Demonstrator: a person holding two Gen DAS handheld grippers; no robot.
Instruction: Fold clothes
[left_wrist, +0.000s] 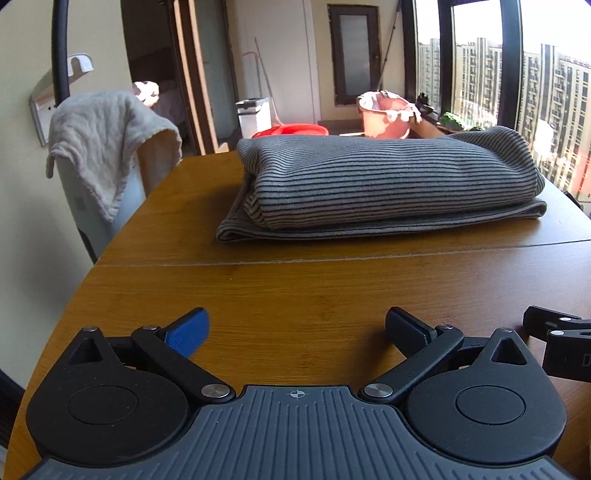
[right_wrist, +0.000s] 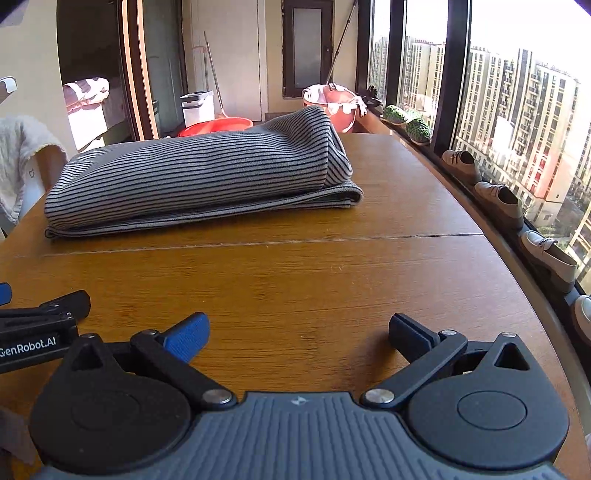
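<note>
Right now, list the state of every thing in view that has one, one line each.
Striped garment: folded, lying flat on the table, touched by neither tongs.
Left tongs: open, empty, over the table short of the garment.
Right tongs: open, empty, beside the left tongs.
Table: bare wood between tongs and garment.
White towel: draped over a chair back, unfolded.
Pink bucket: upright, cloth hanging over its rim.

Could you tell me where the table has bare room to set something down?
The wooden table is bare between the striped folded garment and both open tongs, left tongs and right tongs. Another bare strip runs right of the garment toward the window-side edge. The far-left part is taken by the garment.
</note>
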